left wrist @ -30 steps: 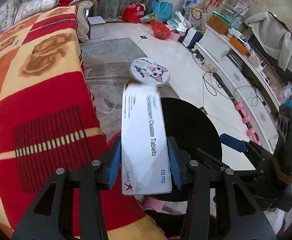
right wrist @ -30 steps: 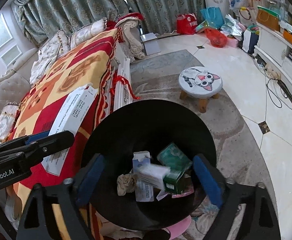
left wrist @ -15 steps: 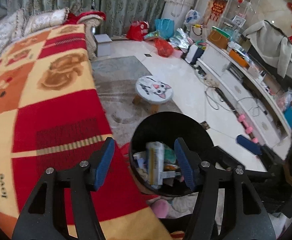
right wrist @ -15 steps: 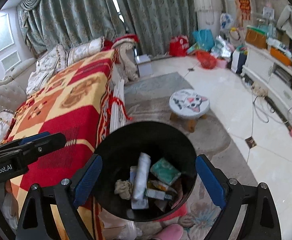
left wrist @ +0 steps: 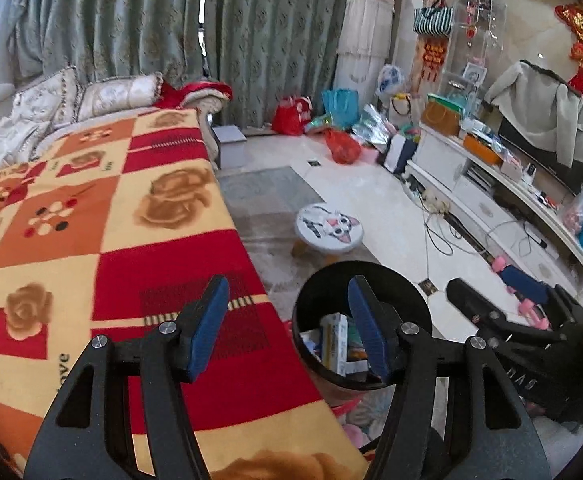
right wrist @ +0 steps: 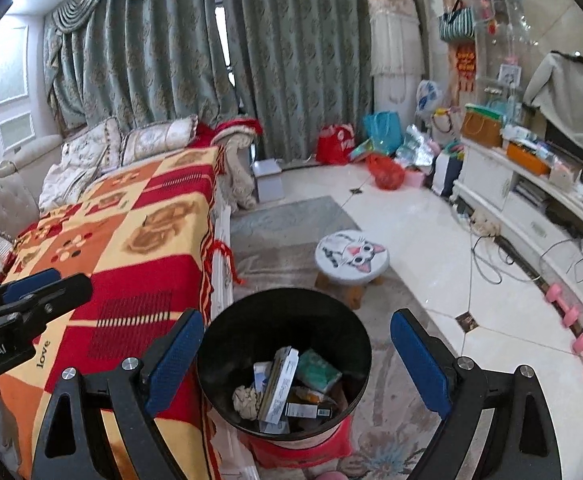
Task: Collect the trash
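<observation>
A black round trash bin (right wrist: 251, 308) stands on the floor beside the sofa. Inside it lie a long white tablet box (right wrist: 281, 384), a green pack (right wrist: 317, 372), a crumpled paper ball (right wrist: 245, 398) and other small packs. My right gripper (right wrist: 297, 316) hangs open and wide above the bin with nothing between its pads. My left gripper (left wrist: 287, 284) is open and empty too, over the sofa's edge just left of the bin (left wrist: 331, 280), where the white box (left wrist: 333, 340) shows. Each gripper appears at the edge of the other's view.
The sofa on the left carries a red, orange and yellow blanket (left wrist: 111, 240). A low stool with a cat face (right wrist: 351, 256) stands beyond the bin. Cables (right wrist: 487, 240) and pink dumbbells (right wrist: 571, 316) lie by the white TV cabinet (left wrist: 471, 184). Bags (left wrist: 339, 148) crowd the far wall.
The white tablet box left my left gripper and dropped into the bin; its jaws opened. Both grippers have risen and tipped upward, so the bin now sits lower and smaller.
</observation>
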The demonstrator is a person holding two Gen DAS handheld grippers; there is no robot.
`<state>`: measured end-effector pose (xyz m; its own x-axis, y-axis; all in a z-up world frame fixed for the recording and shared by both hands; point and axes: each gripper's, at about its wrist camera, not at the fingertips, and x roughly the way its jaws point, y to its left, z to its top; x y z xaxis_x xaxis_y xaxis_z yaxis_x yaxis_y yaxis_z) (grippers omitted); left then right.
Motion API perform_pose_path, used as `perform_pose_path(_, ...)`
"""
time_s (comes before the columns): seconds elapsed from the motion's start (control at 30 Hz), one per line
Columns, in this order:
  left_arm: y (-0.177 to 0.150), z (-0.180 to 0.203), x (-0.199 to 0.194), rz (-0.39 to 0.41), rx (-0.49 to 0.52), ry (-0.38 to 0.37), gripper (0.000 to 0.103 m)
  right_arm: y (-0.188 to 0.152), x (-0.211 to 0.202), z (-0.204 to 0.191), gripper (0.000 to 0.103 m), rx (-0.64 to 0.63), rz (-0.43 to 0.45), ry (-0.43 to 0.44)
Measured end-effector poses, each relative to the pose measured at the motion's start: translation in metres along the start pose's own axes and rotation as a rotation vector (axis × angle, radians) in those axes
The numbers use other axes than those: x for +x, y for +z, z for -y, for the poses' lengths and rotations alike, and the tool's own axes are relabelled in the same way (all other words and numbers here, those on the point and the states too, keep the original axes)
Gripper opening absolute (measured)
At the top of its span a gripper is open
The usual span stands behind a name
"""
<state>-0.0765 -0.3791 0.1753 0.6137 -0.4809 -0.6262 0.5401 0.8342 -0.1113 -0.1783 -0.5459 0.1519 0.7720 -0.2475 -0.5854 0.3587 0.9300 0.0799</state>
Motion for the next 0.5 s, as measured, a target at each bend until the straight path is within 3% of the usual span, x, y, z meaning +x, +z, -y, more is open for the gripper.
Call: perform_pose_path(0.5, -0.003, -0.018, -0.030, 0.104, 0.014, 0.058, 0.061, 0.012, -0.032, -0.016, 0.093, 0.024, 0.114, -0.025)
